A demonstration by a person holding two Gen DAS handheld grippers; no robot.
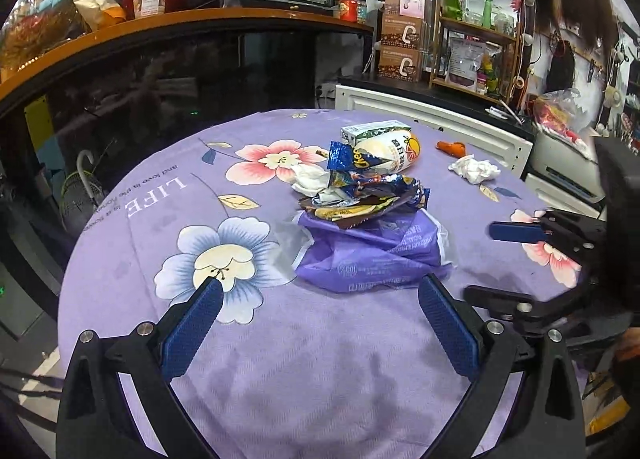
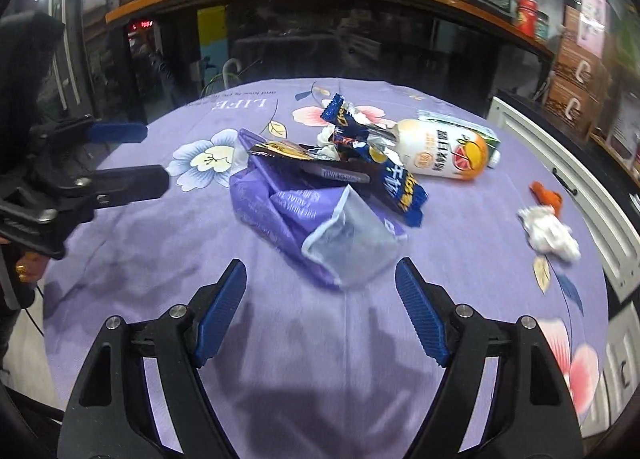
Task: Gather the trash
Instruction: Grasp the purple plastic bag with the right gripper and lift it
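A cluttered shop-like room is seen, with a dark glass-fronted counter under an orange-edged wooden shelf (image 1: 224,17) behind a table covered by a lilac floral tablecloth (image 1: 320,359) printed with the word LIFE. The trash is gathered in a loose heap near the middle of the cloth. At its base a crumpled purple plastic tissue pack wrapper (image 1: 376,255) with a clear end is spread flat; across it a dark brown snack wrapper (image 1: 360,215) and a shiny blue foil snack wrapper (image 1: 352,163) are laid, partly overlapping. A crumpled white tissue (image 1: 310,181) is tucked against the heap's left side in the left wrist view. Behind the wrappers a white plastic bottle with an orange fruit label (image 1: 394,153) lies on its side, touching a green and white carton (image 1: 374,129) beyond it. Well apart to the right, a second crumpled white tissue (image 1: 474,169) is seen on the cloth, with a small orange scrap (image 1: 452,147) just beyond it. The left gripper (image 1: 320,291) is held above the near side of the cloth, its blue ribbed pads spread wide, nothing between them; the purple wrapper lies just ahead of the tips. The right gripper (image 2: 320,277) is likewise spread wide and empty, aimed at the clear end of the same wrapper, not touching it.
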